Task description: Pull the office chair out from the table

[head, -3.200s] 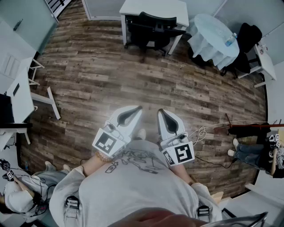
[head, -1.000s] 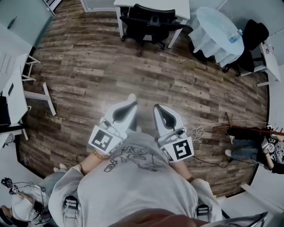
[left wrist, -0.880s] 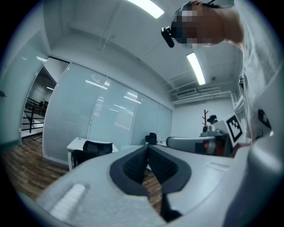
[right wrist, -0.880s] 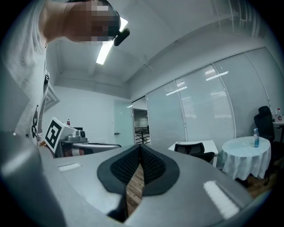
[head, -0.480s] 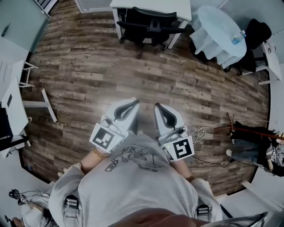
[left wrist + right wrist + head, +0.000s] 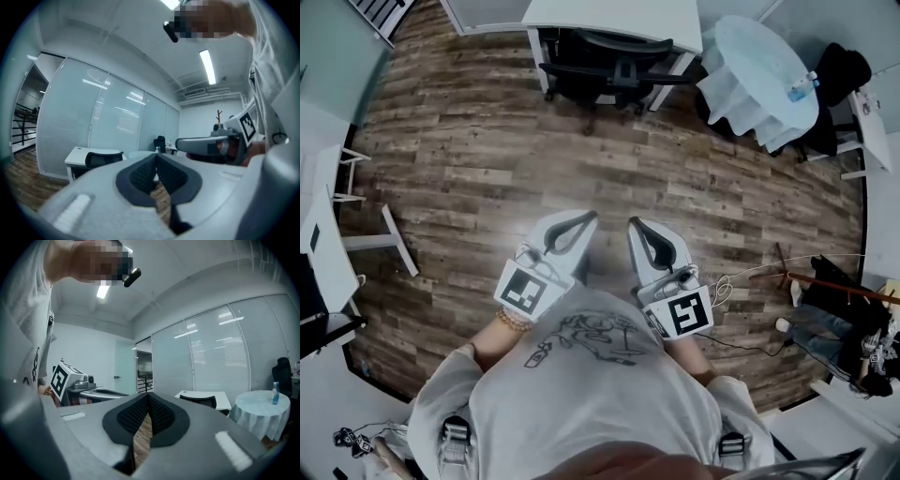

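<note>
The black office chair (image 6: pixel 605 67) stands at 12 o'clock in the head view. It is pushed in under the white table (image 6: pixel 623 13), its backrest facing the person and its arms reaching under the table's edge. The chair is well apart from both grippers, with bare wood-plank floor (image 6: pixel 487 159) between.

At about 1 o'clock, just beside the table, is a round table (image 6: pixel 755 66) draped in a pale cloth, with a small bottle (image 6: pixel 802 87) upright near its far edge. A second dark chair (image 6: pixel 839 67) sits just beyond it.

The left gripper (image 6: pixel 585 217) is held low in front of the person's grey shirt (image 6: pixel 581 394), pointing toward 12 o'clock. Its jaws are closed, the ribbed dark pads meeting at the tip, and nothing is between them. The right gripper (image 6: pixel 635 223) is just beside it, at the same height and pointing the same way. Its jaws are likewise pressed together and empty. The two grippers do not touch.

A thin pale cable (image 6: pixel 727 281) loops over the floor at 3 o'clock from the right gripper. Another white desk (image 6: pixel 323 246) runs along the edge at 9 o'clock.
</note>
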`<state>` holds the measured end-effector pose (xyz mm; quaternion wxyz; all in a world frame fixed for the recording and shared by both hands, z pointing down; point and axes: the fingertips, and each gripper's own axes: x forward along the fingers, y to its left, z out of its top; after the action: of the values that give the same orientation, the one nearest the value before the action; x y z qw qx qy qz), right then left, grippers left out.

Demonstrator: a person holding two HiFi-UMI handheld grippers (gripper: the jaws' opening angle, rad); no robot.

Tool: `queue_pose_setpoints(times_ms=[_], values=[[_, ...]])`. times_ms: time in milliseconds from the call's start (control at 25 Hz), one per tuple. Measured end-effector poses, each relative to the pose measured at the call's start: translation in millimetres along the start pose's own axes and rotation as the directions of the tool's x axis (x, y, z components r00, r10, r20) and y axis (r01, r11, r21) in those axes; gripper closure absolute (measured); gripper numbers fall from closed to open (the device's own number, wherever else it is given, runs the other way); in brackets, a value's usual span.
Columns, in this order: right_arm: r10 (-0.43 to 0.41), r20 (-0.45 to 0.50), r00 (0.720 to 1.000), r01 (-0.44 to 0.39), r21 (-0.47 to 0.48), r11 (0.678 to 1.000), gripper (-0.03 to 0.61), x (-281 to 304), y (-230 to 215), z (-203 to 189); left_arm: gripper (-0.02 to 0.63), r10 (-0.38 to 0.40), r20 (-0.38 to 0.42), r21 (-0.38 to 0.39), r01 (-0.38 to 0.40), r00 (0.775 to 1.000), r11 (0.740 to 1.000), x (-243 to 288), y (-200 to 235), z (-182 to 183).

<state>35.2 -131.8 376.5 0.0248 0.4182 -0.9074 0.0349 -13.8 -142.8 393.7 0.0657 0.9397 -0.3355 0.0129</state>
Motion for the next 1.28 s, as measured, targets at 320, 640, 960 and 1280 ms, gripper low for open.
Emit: queue_pose_setpoints(times_ms=[320, 640, 960, 1280], values=[[-0.027, -0.024, 0.999, 0.024, -0.087, 0.996, 0.571, 55.3, -44.7, 5.6, 0.589, -0.008, -0.023, 0.078, 0.01, 1.0, 0.997, 39.8, 54.5, 7.8], [-0.069, -0.026, 0.997, 0.067, -0.087, 0.994, 0.557, 109.9, -99.5, 9.9, 0.581, -0.011, -0.058, 0.086, 0.016, 0.998, 0.996, 89.1, 110.0, 10.8], [-0.075, -0.082, 0.994, 0.056, -0.212, 0.976, 0.551, 172.7, -161.4, -4.9, 0.581, -0.011, -0.127, 0.168, 0.033, 0.992, 0.985, 143.7, 173.8, -3.5], [-0.104, -0.186, 0.977, 0.021, -0.399, 0.917, 0.541, 226.2, -228.4, -30.7, 0.574, 0.017, -0.244, 0.365, 0.076, 0.97, 0.928, 206.2, 245.9, -39.6]])
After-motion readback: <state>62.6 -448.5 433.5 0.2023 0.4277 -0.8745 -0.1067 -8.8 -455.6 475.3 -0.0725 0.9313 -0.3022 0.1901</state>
